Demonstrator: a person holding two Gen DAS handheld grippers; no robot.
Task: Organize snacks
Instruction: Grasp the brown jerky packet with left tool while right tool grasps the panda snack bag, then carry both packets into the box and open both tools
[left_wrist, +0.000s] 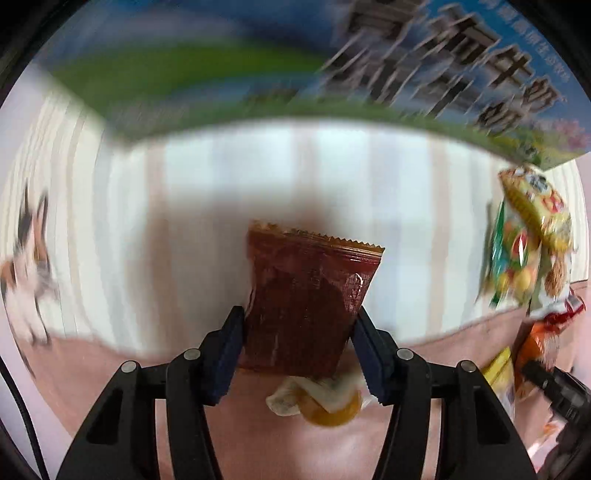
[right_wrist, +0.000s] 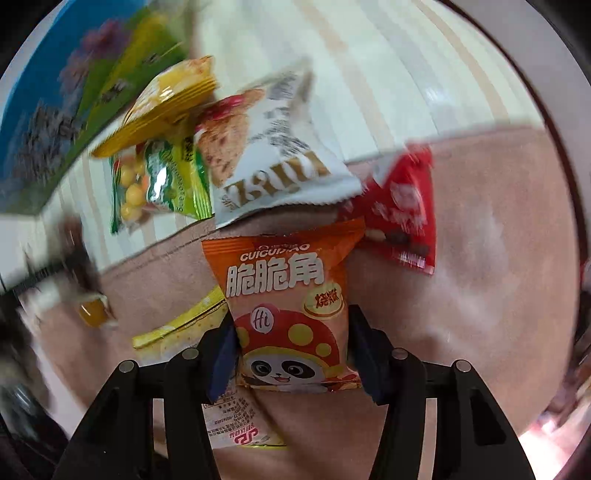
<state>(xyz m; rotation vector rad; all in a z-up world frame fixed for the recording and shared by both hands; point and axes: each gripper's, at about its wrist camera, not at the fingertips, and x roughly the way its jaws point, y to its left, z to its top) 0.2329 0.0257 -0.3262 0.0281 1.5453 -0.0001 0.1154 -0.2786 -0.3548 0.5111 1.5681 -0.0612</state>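
Observation:
My left gripper is shut on a dark red snack packet and holds it upright above the pink cloth. A small orange jelly cup lies under it. My right gripper is shut on an orange snack packet with a panda print. Beyond it lie a white packet, a green packet, a yellow packet and a red packet. A yellow-edged packet lies under the left finger.
A blue and green milk carton box stands at the back; it also shows in the right wrist view. A striped white cloth covers the far surface. A snack pile sits at the right. The view is motion-blurred.

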